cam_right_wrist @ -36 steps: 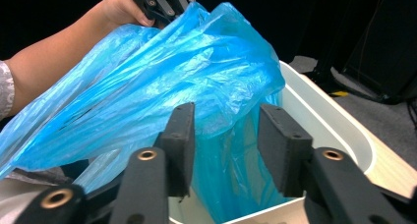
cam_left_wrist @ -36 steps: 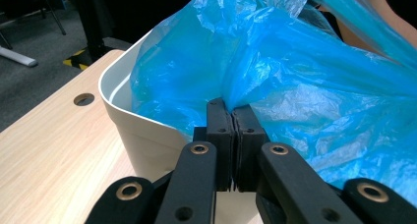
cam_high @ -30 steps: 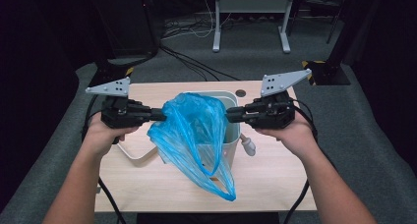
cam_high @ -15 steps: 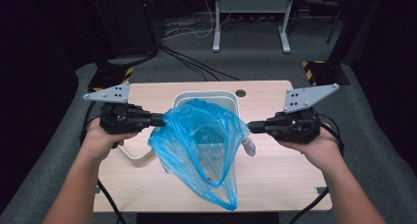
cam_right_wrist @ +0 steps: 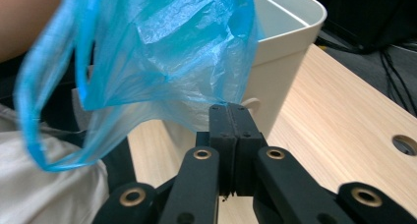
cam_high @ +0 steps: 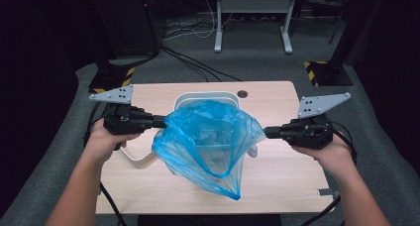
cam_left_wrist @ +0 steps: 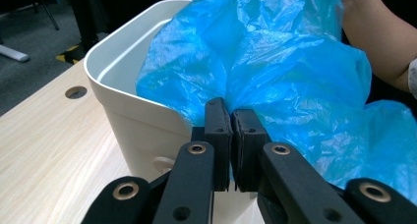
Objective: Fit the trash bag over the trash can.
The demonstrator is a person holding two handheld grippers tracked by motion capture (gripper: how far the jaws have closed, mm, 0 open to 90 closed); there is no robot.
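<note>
1. The blue plastic bag (cam_high: 210,139) hangs stretched between our two grippers above the wooden table (cam_high: 277,176), its mouth pulled wide over the white bin (cam_high: 184,98) and its closed tip drooping toward the table's near edge.
2. Our left gripper (cam_high: 162,121) lies level and points to the right, the left hand (cam_high: 101,141) wrapped under its body; in the left gripper view its jaws are pressed together on a fold of the bag (cam_left_wrist: 275,71) just beside the bin's rim (cam_left_wrist: 105,52).
3. Our right gripper (cam_high: 267,132) lies level and points to the left, held by the right hand (cam_high: 329,154) a little nearer to us than the left; in the right gripper view its jaws are clamped tight on the bag's edge (cam_right_wrist: 162,57), with the bin (cam_right_wrist: 280,42) behind.
4. The bin stands at the far middle of the table, with bare tabletop to its left and right; a round hole (cam_high: 241,93) lies just beyond its right corner.
5. We can read no brand, label or writing on the bag, bin or grippers.
</note>
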